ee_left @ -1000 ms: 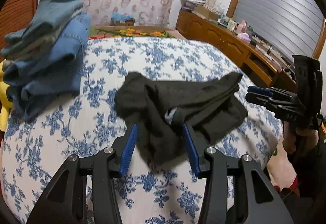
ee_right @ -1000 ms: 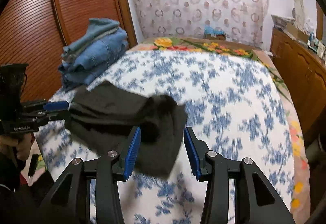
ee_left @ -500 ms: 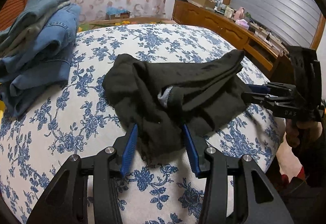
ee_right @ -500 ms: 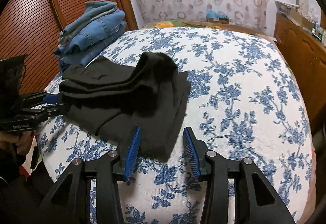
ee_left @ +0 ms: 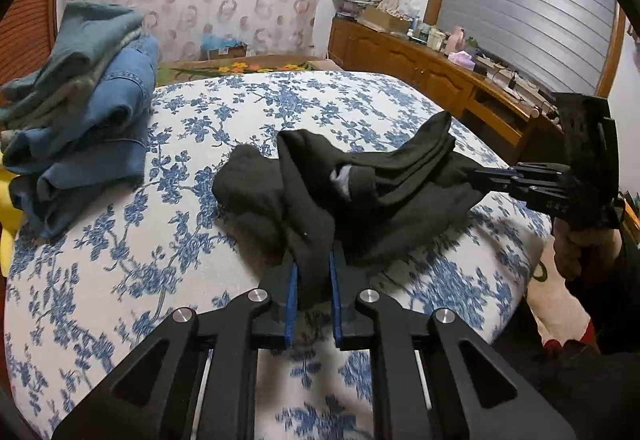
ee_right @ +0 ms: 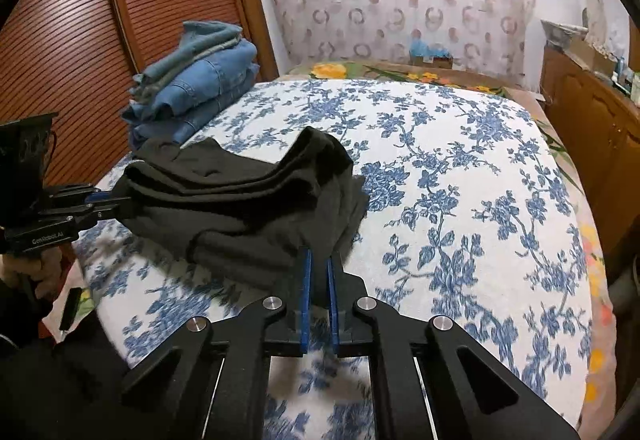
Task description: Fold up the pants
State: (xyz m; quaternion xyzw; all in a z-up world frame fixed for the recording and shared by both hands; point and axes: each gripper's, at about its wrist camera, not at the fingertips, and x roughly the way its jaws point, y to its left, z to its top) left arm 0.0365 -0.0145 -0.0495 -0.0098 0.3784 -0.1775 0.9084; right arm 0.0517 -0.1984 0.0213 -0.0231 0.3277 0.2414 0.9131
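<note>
The black pants (ee_left: 360, 191) are bunched on the bed (ee_left: 120, 260), stretched lengthwise between both grippers. One end is pinched by the left gripper (ee_left: 312, 280), whose jaws are closing on the cloth; the opposite end is clamped in the pressed-together right gripper (ee_right: 316, 276). Folded jeans (ee_right: 200, 79) are stacked well apart at the bed's edge.

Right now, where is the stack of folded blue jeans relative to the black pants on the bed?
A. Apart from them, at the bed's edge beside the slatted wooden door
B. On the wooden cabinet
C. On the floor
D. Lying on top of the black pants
A: the stack of jeans sits on the floral bedspread by the slatted wooden door, with bare sheet between it and the black pants.
</note>
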